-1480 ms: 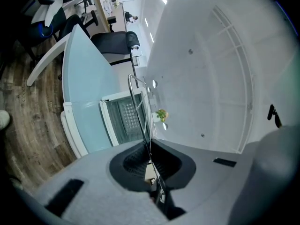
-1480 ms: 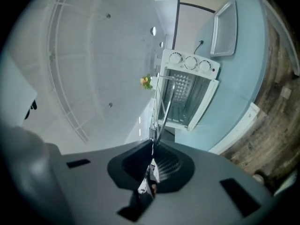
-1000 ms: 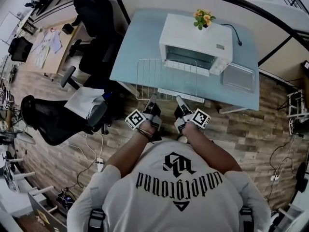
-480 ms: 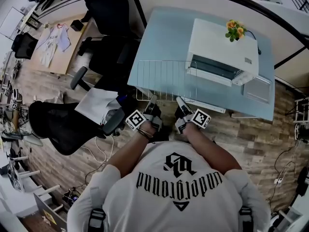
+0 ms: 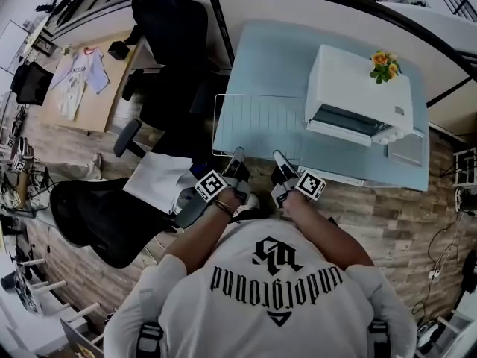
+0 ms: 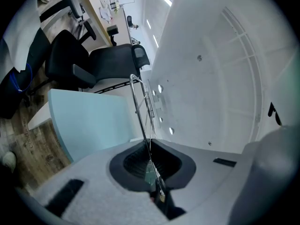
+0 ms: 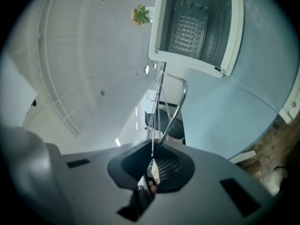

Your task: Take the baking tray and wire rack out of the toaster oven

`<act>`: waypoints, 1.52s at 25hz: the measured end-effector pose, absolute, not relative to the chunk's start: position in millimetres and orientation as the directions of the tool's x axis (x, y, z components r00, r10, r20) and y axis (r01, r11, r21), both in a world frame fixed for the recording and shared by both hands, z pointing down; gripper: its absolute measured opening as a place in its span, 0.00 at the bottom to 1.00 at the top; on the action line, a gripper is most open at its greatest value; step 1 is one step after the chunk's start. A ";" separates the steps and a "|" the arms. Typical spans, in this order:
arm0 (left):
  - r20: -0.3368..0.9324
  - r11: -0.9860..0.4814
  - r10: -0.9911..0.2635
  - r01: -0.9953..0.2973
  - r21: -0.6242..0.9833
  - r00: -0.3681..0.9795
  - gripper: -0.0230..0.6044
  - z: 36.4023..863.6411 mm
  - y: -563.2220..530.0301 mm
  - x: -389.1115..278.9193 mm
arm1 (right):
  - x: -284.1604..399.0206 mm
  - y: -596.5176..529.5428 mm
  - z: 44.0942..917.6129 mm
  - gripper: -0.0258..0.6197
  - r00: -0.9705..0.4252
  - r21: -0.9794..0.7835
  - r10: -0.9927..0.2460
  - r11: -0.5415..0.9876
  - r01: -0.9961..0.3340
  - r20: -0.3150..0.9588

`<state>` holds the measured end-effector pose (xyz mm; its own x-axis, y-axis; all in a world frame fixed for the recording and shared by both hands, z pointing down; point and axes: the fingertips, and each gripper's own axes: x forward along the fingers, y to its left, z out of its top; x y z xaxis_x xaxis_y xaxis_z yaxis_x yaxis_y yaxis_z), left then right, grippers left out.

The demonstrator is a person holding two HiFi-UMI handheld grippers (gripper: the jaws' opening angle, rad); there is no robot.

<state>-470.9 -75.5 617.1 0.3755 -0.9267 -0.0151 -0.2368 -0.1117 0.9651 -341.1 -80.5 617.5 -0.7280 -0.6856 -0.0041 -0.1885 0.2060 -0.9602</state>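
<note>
Moving left since a second ago, the wire rack [image 5: 257, 125] is no longer overlapping the toaster oven's [image 5: 365, 88] front; it is now hanging level over the left front part of the table [image 5: 276, 58], clear of the oven. The rack's left edge is reaching about to the table's left edge.

The left gripper [image 5: 237, 157] is clenching the rack's near rail towards its left end, and the right gripper [image 5: 279, 159] is clenching the same rail towards its right end. In the left gripper view the jaws are pinching together on the thin wire [image 6: 139, 108], and in the right gripper view they are squeezing the wire [image 7: 171, 111] the same way.

The oven is sitting towards the table's right back part with its door hanging open and flowers [image 5: 384, 62] standing on its top. The baking tray [image 5: 408, 149] is lying flat at the table's right front corner, just beside the oven.
</note>
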 end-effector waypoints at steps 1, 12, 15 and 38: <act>-0.020 -0.117 -0.924 -0.232 0.966 0.382 0.04 616.8 -79.8 -476.4 | -345.8 -83.6 618.9 0.06 -0.721 -0.960 -0.693 0.198 -0.199 0.007; -0.029 -0.135 -0.896 -0.209 0.969 0.442 0.04 615.0 -107.0 -512.1 | -380.3 -104.3 612.3 0.07 -0.673 -0.939 -0.739 0.222 -0.263 0.014; -0.022 -0.128 -0.892 -0.205 0.970 0.451 0.05 616.2 -111.1 -511.1 | -379.6 -107.6 611.3 0.07 -0.665 -0.938 -0.746 0.215 -0.272 0.022; 0.108 -0.011 -0.870 -0.238 0.971 0.481 0.05 666.4 -161.5 -491.9 | -363.5 -153.9 666.9 0.07 -0.665 -0.966 -0.736 0.057 -0.250 0.129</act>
<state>-491.9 -161.5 666.4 0.4810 -0.8700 0.1081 -0.2383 -0.0111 0.9711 -363.5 -153.9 666.9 -0.6649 -0.7357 0.1287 -0.2505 0.0573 -0.9664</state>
